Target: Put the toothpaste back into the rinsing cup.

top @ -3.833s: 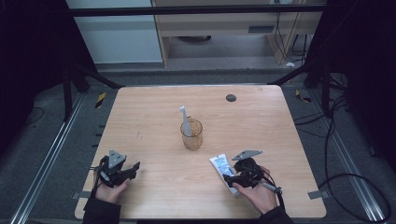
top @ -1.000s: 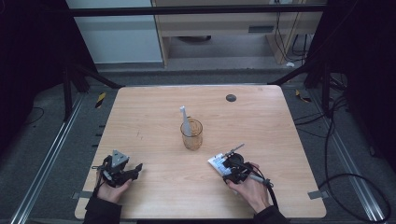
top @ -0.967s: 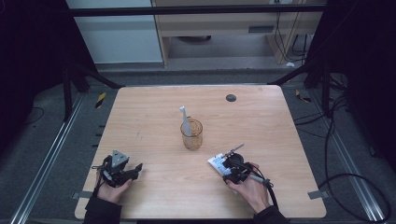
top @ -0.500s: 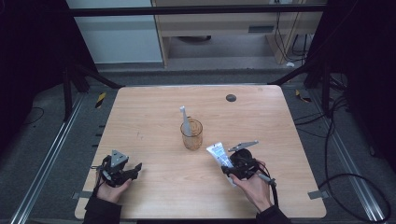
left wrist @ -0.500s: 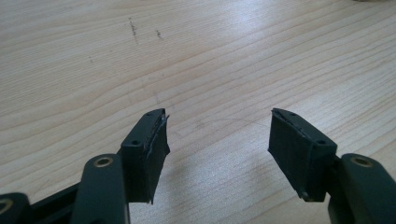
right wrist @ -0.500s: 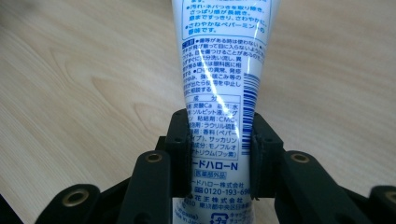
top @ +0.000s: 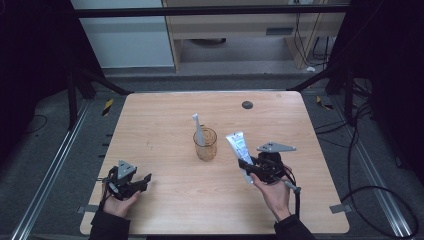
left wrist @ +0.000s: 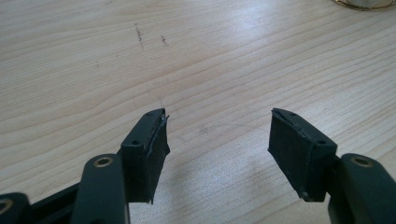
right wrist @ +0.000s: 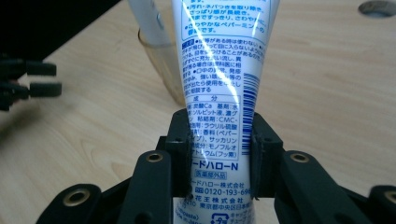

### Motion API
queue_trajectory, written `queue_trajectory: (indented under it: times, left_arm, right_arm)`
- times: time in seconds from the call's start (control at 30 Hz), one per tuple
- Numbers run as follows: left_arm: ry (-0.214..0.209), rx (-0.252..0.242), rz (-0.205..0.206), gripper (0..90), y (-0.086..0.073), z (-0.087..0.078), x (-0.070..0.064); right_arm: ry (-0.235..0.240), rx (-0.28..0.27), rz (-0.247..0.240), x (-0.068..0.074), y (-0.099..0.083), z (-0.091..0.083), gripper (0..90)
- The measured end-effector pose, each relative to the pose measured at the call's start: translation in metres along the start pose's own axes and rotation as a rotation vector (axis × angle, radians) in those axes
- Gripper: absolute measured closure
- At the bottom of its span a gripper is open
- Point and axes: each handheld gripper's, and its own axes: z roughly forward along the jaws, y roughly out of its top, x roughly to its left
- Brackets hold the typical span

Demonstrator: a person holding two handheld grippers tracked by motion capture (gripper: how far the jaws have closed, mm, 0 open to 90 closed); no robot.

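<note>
A clear amber cup (top: 205, 144) stands mid-table with a white toothbrush (top: 198, 129) leaning in it. My right gripper (top: 247, 167) is shut on a white and blue toothpaste tube (top: 238, 148), holding it raised and tilted just right of the cup. In the right gripper view the tube (right wrist: 218, 79) rises between the two jaws, with the cup (right wrist: 164, 70) behind it on the left. My left gripper (top: 141, 181) rests low at the front left of the table. Its fingers (left wrist: 150, 150) stand open over bare wood.
The wooden table (top: 160, 120) has a small dark round hole (top: 247, 105) near its far edge. Black frame legs and cables run on the floor at both sides. The left gripper (right wrist: 28, 81) is seen far off in the right gripper view.
My right gripper has lifted the toothpaste tube off the table and carried it up and toward the cup. The left gripper has stayed in place.
</note>
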Motion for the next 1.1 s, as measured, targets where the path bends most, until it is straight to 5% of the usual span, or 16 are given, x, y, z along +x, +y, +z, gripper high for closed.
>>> queue_trajectory:
  times: [0.73, 1.1]
  left_arm:
    - [0.009, -0.011, -0.002, 36.9, 0.000, -0.001, 0.001]
    - [0.009, -0.014, -0.004, 37.0, 0.000, -0.001, 0.001]
  right_arm:
    - [-0.058, -0.299, 0.075, -0.008, 0.051, 0.024, 67.1]
    - [-0.086, -0.381, 0.082, -0.007, 0.066, 0.039, 67.1]
